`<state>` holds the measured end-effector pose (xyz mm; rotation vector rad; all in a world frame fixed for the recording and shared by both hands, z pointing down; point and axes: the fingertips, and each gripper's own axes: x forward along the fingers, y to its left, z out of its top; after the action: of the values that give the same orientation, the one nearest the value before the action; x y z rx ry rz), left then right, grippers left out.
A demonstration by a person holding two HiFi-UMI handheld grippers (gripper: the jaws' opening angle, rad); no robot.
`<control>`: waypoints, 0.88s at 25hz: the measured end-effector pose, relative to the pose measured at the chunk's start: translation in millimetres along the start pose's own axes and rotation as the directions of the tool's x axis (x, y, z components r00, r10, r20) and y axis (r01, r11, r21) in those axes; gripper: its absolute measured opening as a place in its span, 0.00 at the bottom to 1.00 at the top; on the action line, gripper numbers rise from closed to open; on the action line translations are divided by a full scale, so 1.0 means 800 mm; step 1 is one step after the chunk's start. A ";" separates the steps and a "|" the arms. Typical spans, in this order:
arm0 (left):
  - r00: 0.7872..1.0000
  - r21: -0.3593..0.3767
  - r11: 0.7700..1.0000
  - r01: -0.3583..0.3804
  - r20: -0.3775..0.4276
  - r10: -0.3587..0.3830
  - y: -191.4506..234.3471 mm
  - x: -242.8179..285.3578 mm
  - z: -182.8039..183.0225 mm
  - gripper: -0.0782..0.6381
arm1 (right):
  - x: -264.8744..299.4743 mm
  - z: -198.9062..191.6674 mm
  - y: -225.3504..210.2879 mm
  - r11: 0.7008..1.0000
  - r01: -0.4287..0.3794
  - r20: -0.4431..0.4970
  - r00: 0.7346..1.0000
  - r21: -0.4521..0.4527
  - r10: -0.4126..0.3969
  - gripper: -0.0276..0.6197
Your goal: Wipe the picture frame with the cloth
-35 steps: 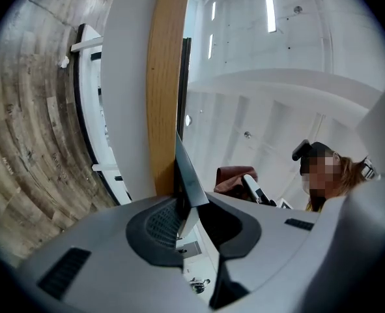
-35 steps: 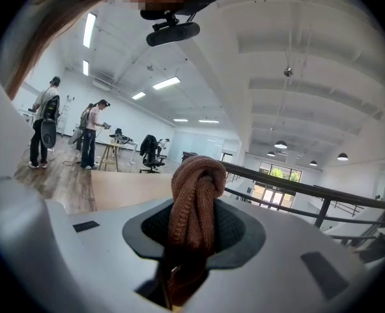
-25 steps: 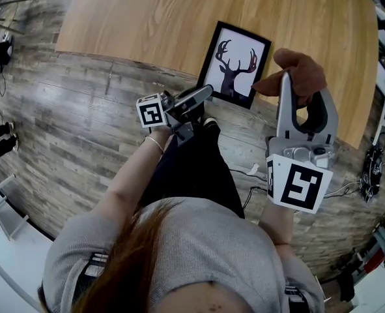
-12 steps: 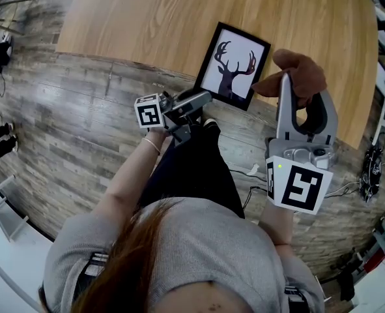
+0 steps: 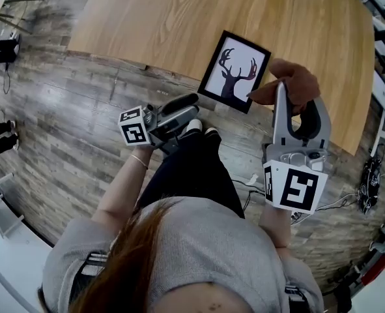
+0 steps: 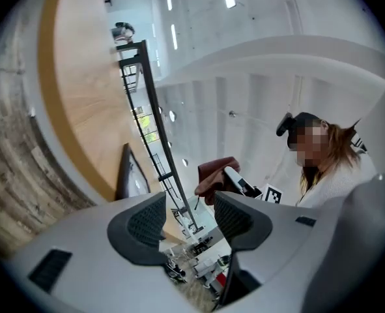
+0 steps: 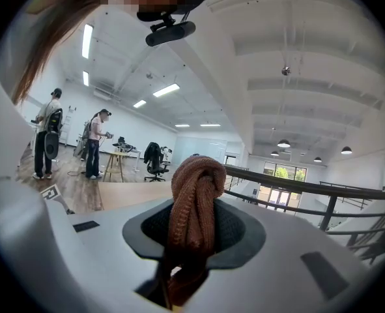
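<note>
A person in a grey sweater stands at the near edge of a table, with a tool in each hand. The left gripper hangs over the floor just short of that edge. Its jaws have just been opening and stand wide apart with nothing between them. The right gripper is clamped tight on a bunched brown knitted cloth, which bulges out past the pads.

From the head view, the cloth sits at the right long side of the picture frame; whether the two touch cannot be told. The black-edged frame lies face up on the table, close to the near edge and toward the right end. Its long axis runs from the near edge out across the table, leaning a little to the right, and the deer's antlers point toward the far side.

The table is pale wood with a curved near edge, and the floor is grey wooden planks. Beyond lies a large white room with ceiling lights and a dark railing. Far off, two people stand near an office chair.
</note>
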<state>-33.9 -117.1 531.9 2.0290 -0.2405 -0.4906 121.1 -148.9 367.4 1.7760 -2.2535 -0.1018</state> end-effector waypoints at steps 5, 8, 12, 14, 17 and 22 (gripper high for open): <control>0.998 0.113 0.992 0.054 0.023 -0.057 -0.082 0.019 0.031 0.42 | -0.024 0.021 0.009 1.000 -0.025 0.027 0.999 0.011 0.024 0.25; 0.998 0.273 0.960 0.061 0.010 -0.066 -0.130 0.046 0.051 0.40 | -0.036 0.046 0.008 0.999 -0.034 0.073 0.997 0.025 0.032 0.25; 0.998 0.499 0.866 0.022 0.042 -0.049 -0.193 0.096 0.079 0.33 | -0.050 0.079 0.002 1.000 -0.020 0.125 0.992 0.012 0.019 0.25; 0.996 0.586 0.810 -0.026 0.083 -0.029 -0.220 0.115 0.088 0.24 | -0.057 0.090 0.001 1.000 -0.016 0.141 0.990 0.016 0.014 0.25; 0.974 0.691 0.690 -0.214 0.206 0.095 -0.237 0.133 0.105 0.18 | -0.067 0.102 -0.001 0.999 -0.017 0.162 0.987 0.032 0.012 0.25; 0.937 0.764 0.543 -0.349 0.287 0.199 -0.244 0.151 0.101 0.12 | -0.079 0.103 -0.002 0.998 -0.024 0.183 0.983 0.052 0.014 0.25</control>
<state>32.3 -130.4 298.2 2.7665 -1.0499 -0.3702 115.4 -97.3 277.1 1.8407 -2.4205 -0.2107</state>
